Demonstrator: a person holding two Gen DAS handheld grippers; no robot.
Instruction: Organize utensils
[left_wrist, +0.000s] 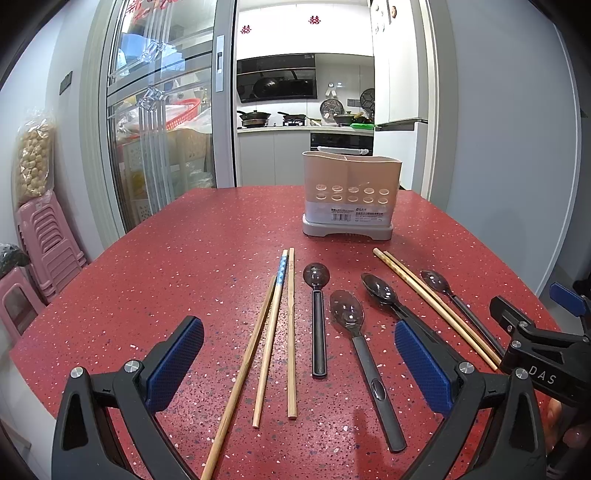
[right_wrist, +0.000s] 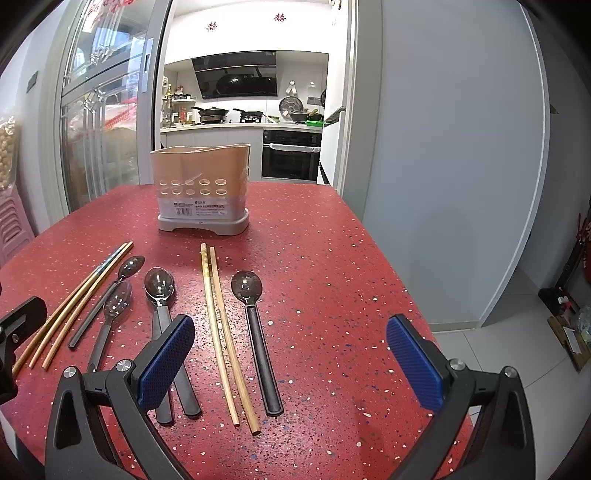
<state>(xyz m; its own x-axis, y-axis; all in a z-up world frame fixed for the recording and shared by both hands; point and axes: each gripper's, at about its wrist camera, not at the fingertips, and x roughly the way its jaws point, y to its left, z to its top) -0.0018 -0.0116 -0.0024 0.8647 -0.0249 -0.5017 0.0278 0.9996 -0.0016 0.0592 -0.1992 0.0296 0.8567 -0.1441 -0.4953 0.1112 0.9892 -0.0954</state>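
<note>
A beige utensil holder (left_wrist: 351, 192) (right_wrist: 201, 186) with round holes stands upright at the far middle of the red speckled table (left_wrist: 184, 258) (right_wrist: 332, 258). Three wooden chopsticks (left_wrist: 273, 332) (right_wrist: 70, 306) lie at the left, two more chopsticks (left_wrist: 432, 302) (right_wrist: 221, 332) further right. Several dark plastic spoons (left_wrist: 318, 317) (right_wrist: 255, 332) lie between and beside them. My left gripper (left_wrist: 299, 365) hovers open over the left chopsticks and spoons. Held above the right chopstick pair and a spoon, my right gripper (right_wrist: 291, 363) is open too. Nothing is held.
Pink stacked stools (left_wrist: 44, 240) stand left of the table. A glass sliding door (left_wrist: 162, 110) and a kitchen doorway lie behind. The table's right edge (right_wrist: 406, 295) drops to a tiled floor. The right gripper's body (left_wrist: 535, 343) shows at the left view's right edge.
</note>
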